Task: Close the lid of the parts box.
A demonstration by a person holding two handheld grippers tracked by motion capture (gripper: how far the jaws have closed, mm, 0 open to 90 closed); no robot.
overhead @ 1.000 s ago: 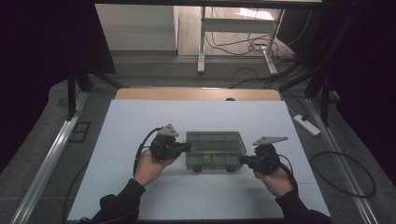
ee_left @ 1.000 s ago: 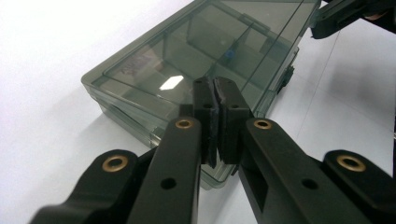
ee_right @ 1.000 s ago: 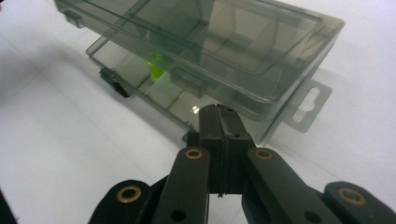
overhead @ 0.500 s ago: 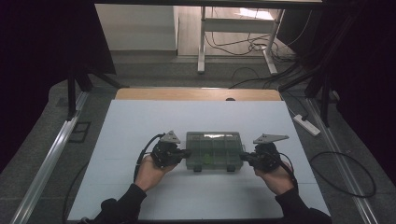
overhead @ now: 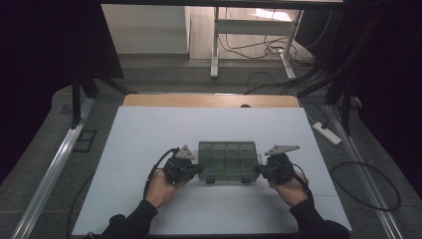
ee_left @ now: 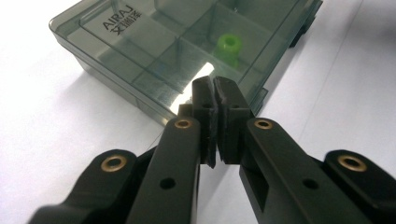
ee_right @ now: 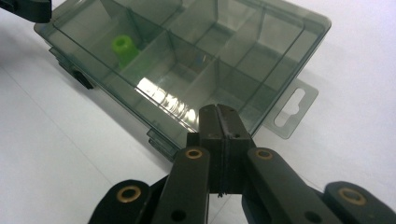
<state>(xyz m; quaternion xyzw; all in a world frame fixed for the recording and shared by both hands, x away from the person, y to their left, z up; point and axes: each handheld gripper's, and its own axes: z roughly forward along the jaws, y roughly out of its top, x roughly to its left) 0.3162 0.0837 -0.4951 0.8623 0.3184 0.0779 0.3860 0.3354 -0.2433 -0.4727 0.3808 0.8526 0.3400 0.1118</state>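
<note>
In the lower middle of the high view, a green-tinted clear box (overhead: 228,162) is seen lying flat on the white worktop (overhead: 149,134), lid shut, with a gripper at each short end. The left gripper (overhead: 200,169) is held at the box's left end and the right gripper (overhead: 258,169) at its right end, each in a hand entering from the bottom edge.

In the left gripper view, the left gripper (ee_left: 214,86) is seen clenched, its two black pads pressed together with nothing between them, their tips at the near lower edge of the box (ee_left: 154,56); whether the wall is touched cannot be told. A small green piece (ee_left: 228,47) is seen inside one compartment, upper centre of that frame, and a printed label is seen on the lid at upper left.

In the right gripper view, the right gripper (ee_right: 218,112) is likewise clenched on nothing, its tips just at the near edge of the box (ee_right: 187,51), beside a hang tab (ee_right: 290,109) at the right of the frame. The green piece (ee_right: 123,49) is seen at upper left.
</note>
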